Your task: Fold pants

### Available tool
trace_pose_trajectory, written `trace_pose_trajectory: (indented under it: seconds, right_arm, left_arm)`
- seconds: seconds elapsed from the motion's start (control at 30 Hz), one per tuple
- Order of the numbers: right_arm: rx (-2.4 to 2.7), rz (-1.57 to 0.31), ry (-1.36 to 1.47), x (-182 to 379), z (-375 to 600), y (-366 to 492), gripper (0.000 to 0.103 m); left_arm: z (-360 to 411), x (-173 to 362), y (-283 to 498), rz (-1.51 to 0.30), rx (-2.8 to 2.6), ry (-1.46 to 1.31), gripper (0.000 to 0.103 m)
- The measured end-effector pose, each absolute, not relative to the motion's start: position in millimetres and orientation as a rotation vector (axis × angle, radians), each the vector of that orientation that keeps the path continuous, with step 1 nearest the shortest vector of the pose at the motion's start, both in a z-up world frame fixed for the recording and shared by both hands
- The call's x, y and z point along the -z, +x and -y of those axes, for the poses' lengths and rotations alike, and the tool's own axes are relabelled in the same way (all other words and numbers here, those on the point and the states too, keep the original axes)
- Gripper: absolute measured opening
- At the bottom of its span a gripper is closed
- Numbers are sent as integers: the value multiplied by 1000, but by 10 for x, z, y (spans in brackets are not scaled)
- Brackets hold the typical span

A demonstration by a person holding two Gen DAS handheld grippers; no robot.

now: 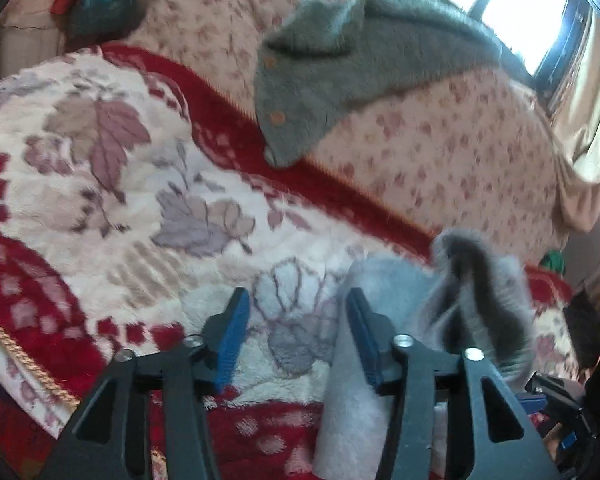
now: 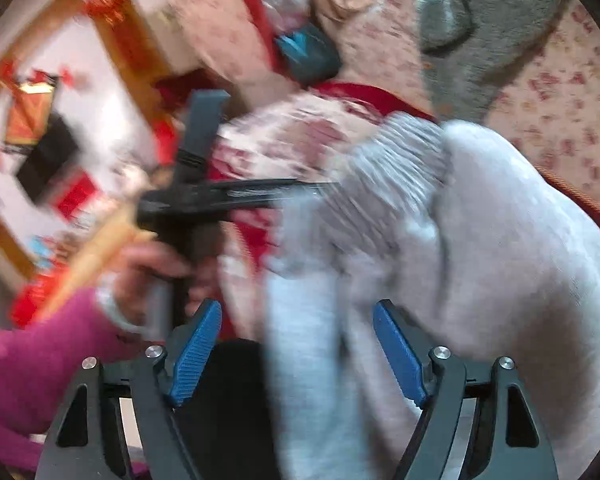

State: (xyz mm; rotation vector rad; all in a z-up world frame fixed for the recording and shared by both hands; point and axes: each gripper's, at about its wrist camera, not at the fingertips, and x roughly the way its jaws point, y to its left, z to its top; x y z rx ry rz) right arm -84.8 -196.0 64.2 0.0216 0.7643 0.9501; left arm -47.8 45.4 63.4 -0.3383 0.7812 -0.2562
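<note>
Red floral blanket (image 1: pixel 100 184) over flowered sofa (image 1: pixel 440 152) — bright window (image 1: pixel 520 4), seemingly

The left wrist view looks down close over the floral blanket (image 1: pixel 100 184) toward the window (image 1: pixel 528 4). The right wrist view faces leftward, close over the pale pants (image 2: pixel 500 240). Both share the grey garment (image 1: pixel 340 80).
</note>
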Motion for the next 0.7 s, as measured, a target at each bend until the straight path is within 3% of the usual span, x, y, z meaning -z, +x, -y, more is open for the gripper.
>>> trace_pose_trajectory:
  seconds: [0.07, 0.13, 0.17, 0.3, 0.7]
  right_arm:
    - [-928, -735, -17, -755, 2010, -932, 83]
    - [-907, -704, -5, -835, 2184, -1018, 83]
    - [-876, -693, 14, -870, 2312, -1021, 83]
    - [-738, -688, 41, -901, 2743, -1005, 85]
    - [-539, -762, 101, -827, 3364, -934, 85]
  left_arm:
    - [-418, -844, -587, -733, 270, -335, 57]
    - [-315, -1037, -696, -699, 311, -322, 71]
    - [-227, -1121, -750, -687, 334, -306, 73]
    - [182, -1255, -856, -704, 406, -227, 77]
    - [992, -939, -892, -773, 329, 25, 80]
